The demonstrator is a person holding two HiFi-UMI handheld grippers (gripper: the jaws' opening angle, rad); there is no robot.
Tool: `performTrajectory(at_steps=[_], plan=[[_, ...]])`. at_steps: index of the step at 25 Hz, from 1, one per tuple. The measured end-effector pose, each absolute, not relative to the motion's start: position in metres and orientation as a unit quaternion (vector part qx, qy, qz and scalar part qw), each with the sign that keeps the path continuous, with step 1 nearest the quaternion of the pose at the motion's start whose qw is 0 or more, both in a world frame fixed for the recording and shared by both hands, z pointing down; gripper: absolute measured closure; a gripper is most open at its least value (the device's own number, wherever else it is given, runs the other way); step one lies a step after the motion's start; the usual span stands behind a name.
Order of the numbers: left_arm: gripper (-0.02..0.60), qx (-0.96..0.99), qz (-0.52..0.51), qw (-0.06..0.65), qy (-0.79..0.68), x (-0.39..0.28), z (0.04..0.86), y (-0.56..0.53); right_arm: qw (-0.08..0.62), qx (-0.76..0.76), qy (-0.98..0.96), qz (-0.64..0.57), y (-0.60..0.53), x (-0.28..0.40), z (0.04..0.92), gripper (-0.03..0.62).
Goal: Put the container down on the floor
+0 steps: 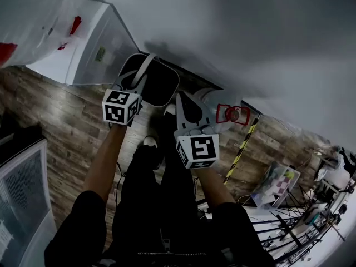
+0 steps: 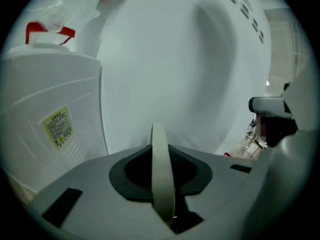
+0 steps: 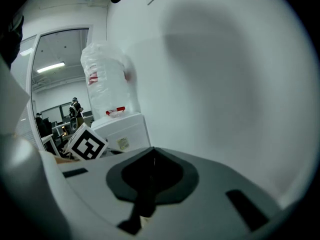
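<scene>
Left claw (image 1: 132,81) is clamped on the pale handle (image 2: 161,169) of the dark container (image 1: 158,85), which lies just ahead of it, beside a white water dispenser (image 1: 94,43). I cannot tell whether the container touches the wooden floor (image 1: 61,115). Right claw (image 1: 186,107), jaws pressed together, is just right of the container.

Both arms reach forward and down, left arm (image 1: 105,160) and right arm (image 1: 214,188) side by side. Left tool (image 1: 135,82) points far, jaws clamped on a pale handle (image 2: 161,174). Right tool (image 1: 182,102) sits just beside it, jaws pressed together.
</scene>
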State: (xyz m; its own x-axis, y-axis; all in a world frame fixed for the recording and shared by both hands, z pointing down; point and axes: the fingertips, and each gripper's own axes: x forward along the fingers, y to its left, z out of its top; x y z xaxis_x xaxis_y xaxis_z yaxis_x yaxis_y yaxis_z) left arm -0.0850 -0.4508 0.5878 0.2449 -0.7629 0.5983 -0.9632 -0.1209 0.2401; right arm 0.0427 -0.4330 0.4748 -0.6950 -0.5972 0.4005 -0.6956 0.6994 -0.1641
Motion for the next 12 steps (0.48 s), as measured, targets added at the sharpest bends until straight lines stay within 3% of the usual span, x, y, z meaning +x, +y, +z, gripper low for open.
performTrajectory(at_steps=[12], plan=[[0.497, 0.722, 0.171, 0.288, -0.605, -0.119, 0.701, -0.463, 0.113, 0.351, -0.917, 0.155, -0.47, 0.001, 0.582, 0.583]])
